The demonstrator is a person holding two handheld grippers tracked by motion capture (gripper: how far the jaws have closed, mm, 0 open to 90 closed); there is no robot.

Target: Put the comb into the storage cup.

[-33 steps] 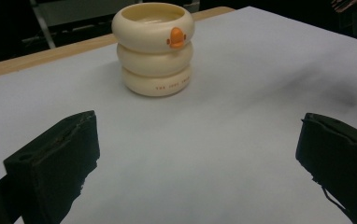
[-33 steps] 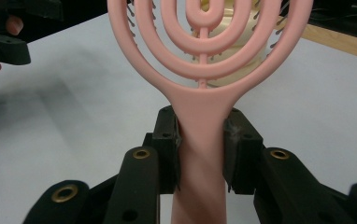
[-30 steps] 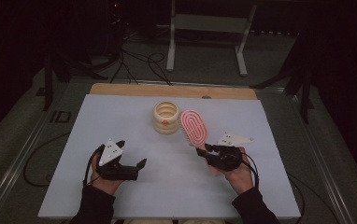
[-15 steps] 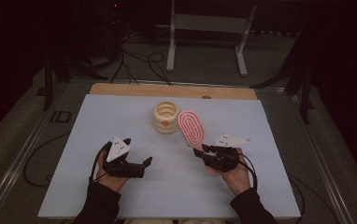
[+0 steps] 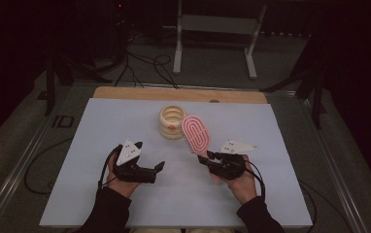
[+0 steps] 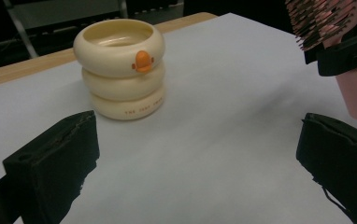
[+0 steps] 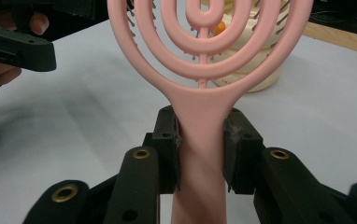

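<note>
My right gripper [image 5: 208,156] has its two black jaws squeezed tight on the handle of the pink hairbrush [image 5: 196,134], one jaw on each side. The brush stands up out of the jaws and leans away from me, with its round head up in the air just beside the cream duck holder [image 5: 172,122]. My left gripper [image 5: 160,166] holds nothing — its jaws are wide apart, low over the table, and the holder sits well ahead between them. The white table cover [image 5: 101,126] is flat and bare all around my hands, so there is lots of room to the left, to the right and in front. A strip of brown wood [image 5: 125,93] runs along the far edge. The brush is smooth plastic with oval rings one inside the other, and thin dark bristles [image 6: 324,21] poke out of its other side. The holder looks like three fat smooth rings stacked up — with a little orange beak [image 6: 143,62] on the top one.
</note>
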